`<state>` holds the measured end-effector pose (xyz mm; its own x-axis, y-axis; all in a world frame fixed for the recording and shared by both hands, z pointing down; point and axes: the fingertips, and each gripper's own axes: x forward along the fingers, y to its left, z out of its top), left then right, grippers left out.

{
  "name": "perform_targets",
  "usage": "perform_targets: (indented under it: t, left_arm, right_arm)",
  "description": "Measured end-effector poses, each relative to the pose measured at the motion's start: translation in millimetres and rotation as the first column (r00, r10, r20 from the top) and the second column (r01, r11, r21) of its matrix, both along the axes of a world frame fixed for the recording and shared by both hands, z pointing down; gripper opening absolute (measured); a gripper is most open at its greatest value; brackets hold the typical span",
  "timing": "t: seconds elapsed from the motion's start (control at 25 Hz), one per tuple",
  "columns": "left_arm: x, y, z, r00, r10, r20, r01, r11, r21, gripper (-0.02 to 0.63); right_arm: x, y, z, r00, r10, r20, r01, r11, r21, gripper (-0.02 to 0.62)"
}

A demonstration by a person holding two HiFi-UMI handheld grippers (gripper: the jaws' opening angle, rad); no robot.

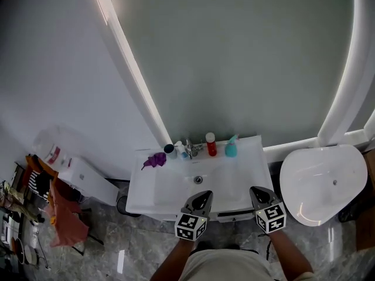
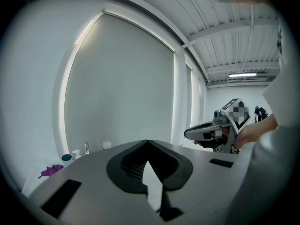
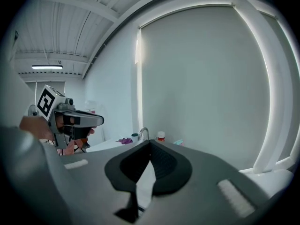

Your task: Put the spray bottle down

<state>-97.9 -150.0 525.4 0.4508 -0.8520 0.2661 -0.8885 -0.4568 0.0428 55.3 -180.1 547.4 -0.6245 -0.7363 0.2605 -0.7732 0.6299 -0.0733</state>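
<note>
The teal spray bottle (image 1: 231, 147) stands upright on the back rim of the white washbasin (image 1: 149, 195), right of a red bottle with a white cap (image 1: 211, 144). In the right gripper view the spray bottle (image 3: 178, 142) peeks over the jaws. My left gripper (image 1: 204, 195) hovers over the basin's front edge, and my right gripper (image 1: 258, 191) is beside it. Both are well short of the bottle. Each one's jaws meet at the tip with nothing between them, in the left gripper view (image 2: 148, 142) and in the right gripper view (image 3: 150, 142).
A tap (image 1: 188, 147), a dark-capped bottle (image 1: 169, 150) and a purple cloth (image 1: 154, 160) sit along the basin's back rim. A white toilet (image 1: 319, 183) stands to the right. A white box (image 1: 88, 180) and hanging clothes (image 1: 58, 215) are to the left.
</note>
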Motion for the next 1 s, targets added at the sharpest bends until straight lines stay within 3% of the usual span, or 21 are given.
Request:
perform_targets:
  t: [0.48,1.0]
  left_arm:
    - [-43.2,-7.2,-30.1,0.997,0.082,-0.013,-0.082,0.996,0.040,0.006]
    - [-52.7,-13.6,-30.3,0.993,0.103,-0.052,-0.102,0.994,0.033,0.006]
  right_arm:
    - [-28.7,2.7,-36.9,0.998,0.052,0.036,-0.054,0.997,0.047,0.010]
    - [-36.8,2.0,-43.6,0.996,0.083,0.044,-0.085,0.995,0.056,0.011]
